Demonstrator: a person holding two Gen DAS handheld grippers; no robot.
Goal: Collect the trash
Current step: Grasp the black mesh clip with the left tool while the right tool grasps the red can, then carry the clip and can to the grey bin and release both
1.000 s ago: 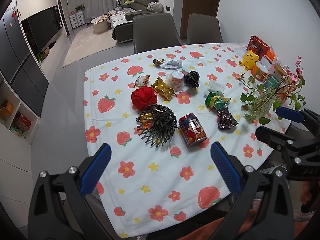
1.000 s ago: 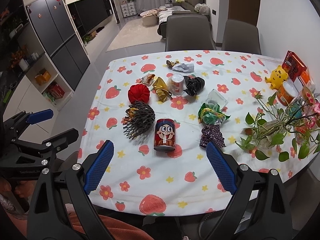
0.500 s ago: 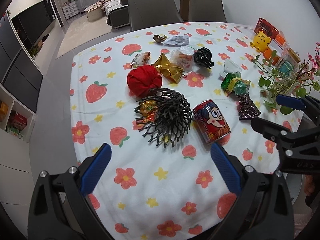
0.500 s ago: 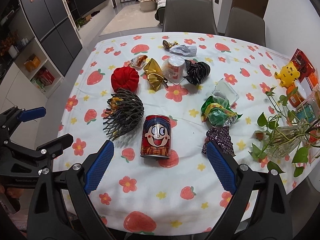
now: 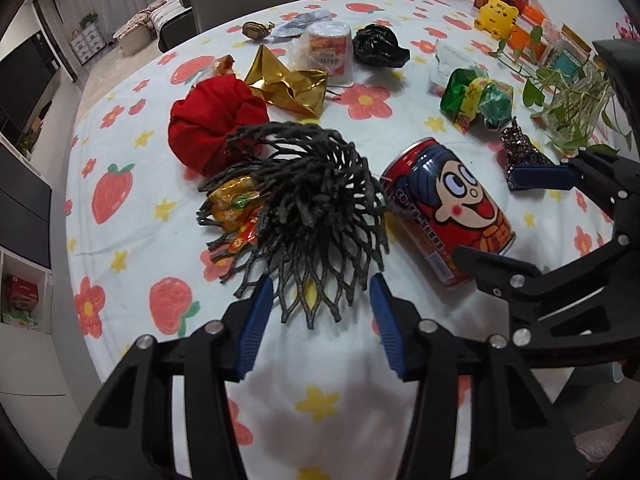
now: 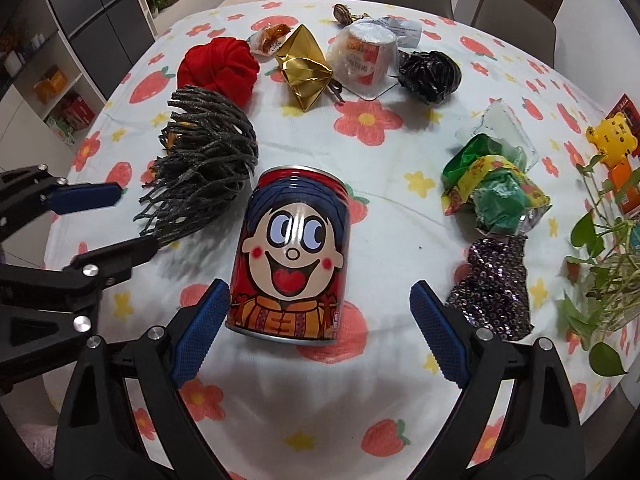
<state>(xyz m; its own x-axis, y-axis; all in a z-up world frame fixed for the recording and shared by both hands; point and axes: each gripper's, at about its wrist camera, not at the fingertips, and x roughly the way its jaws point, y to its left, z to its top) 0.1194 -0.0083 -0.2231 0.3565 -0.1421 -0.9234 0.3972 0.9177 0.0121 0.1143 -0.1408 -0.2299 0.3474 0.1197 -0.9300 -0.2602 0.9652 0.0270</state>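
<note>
A black mesh net (image 5: 316,208) lies on the flowered tablecloth (image 5: 132,264) with orange candy wrappers (image 5: 236,204) caught in it. My left gripper (image 5: 321,286) hangs just over the net's near edge. Its jaws are closing, the net's fringe sits between them, and the pads are clear of it. To the right lies a red cartoon can (image 6: 292,248) on its side. My right gripper (image 6: 320,287) stands open around the can's near end. Each view also shows the other gripper at its edge.
Behind lie a red cloth ball (image 5: 212,120), a gold wrapper (image 5: 288,84), a paper cup (image 5: 330,48) and a black bag (image 5: 380,46). At the right are a green wrapper (image 6: 492,184), a sequinned wrapper (image 6: 492,284), a plant (image 6: 600,264) and a yellow toy (image 6: 610,136).
Both grippers have come down close over the table. The left one's jaws have narrowed over the net's edge. The right one now straddles the can's near end.
</note>
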